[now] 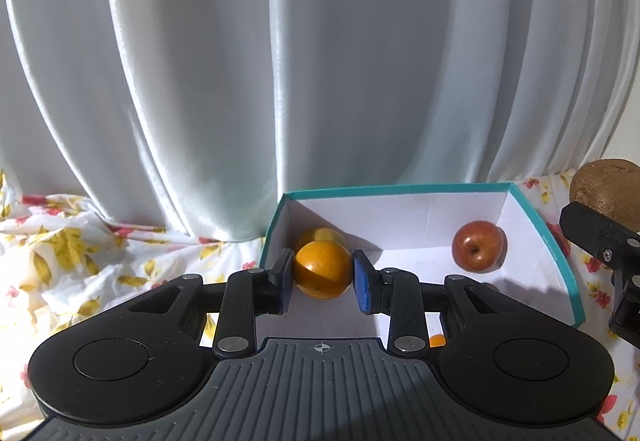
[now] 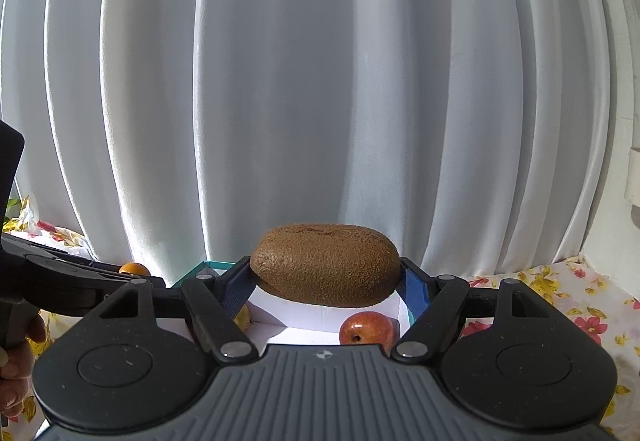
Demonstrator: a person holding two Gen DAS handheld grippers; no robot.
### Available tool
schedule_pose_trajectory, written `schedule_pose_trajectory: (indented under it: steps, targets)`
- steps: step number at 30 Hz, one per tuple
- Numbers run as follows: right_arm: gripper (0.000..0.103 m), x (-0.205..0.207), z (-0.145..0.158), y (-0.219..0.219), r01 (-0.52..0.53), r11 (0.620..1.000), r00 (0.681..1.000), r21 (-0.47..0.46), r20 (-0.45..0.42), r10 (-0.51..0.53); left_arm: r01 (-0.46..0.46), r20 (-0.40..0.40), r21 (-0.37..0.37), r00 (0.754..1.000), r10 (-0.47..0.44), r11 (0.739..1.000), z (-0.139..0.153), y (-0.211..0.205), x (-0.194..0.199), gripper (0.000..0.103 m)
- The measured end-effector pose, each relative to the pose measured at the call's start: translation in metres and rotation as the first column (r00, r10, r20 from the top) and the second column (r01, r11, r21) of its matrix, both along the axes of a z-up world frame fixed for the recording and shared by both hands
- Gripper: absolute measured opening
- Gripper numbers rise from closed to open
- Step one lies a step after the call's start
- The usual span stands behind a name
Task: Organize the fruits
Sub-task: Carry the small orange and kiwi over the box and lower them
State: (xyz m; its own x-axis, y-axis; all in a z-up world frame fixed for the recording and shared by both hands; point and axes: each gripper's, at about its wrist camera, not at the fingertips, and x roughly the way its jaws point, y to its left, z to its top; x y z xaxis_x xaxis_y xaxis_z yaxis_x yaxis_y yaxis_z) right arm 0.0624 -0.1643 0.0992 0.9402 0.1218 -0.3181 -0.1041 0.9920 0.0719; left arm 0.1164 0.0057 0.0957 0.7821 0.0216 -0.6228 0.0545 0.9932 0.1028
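Note:
My left gripper [image 1: 323, 277] is shut on an orange [image 1: 322, 269], held above the near left part of a white box with a teal rim [image 1: 400, 188]. Inside the box lie a red apple [image 1: 478, 247] at the right and a yellowish fruit [image 1: 320, 233] half hidden behind the orange. My right gripper [image 2: 326, 281] is shut on a brown kiwi [image 2: 326, 265], held lengthwise between the pads above the box [image 2: 208, 264]. Below the kiwi, the apple [image 2: 368, 327] and the yellowish fruit [image 2: 242, 317] show. The kiwi [image 1: 608, 189] also appears at the right edge of the left wrist view.
A floral cloth [image 1: 80, 241] covers the surface around the box. A white pleated curtain [image 1: 320, 61] hangs close behind. A small orange object [image 1: 437, 340] peeks out under the left gripper's right finger. A hand [image 2: 16, 373] holds the left gripper at the right wrist view's left edge.

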Motion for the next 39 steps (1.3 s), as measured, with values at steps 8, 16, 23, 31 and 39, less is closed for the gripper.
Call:
schedule_pose_trajectory:
  steps: [8,16,23,31,39]
  targets:
    - [0.075,0.005,-0.008,0.008,0.006,1.000,1.000,-0.018,-0.018,-0.006,-0.006,-0.030,0.007,1.000,0.006,1.000,-0.012,0.002,0.009,0.034]
    - [0.075,0.011,-0.015,0.011,0.001,1.000,0.999,-0.025,-0.046,-0.002,-0.020,-0.056,0.011,0.998,0.021,1.000,-0.022,0.007,0.015,0.034]
    - [0.076,0.011,-0.024,0.010,0.012,0.999,0.998,-0.030,-0.066,-0.014,-0.028,-0.074,0.011,0.997,0.029,1.000,-0.030,0.010,0.021,0.034]
    - [0.076,0.011,-0.031,0.008,0.011,0.999,0.996,-0.035,-0.093,-0.014,-0.030,-0.101,0.015,0.994,0.032,0.999,-0.041,0.010,0.027,0.034]
    - [0.076,0.016,-0.037,0.009,0.016,0.999,0.993,-0.041,-0.115,-0.020,-0.030,-0.124,0.012,0.992,0.032,0.999,-0.050,0.012,0.030,0.034]
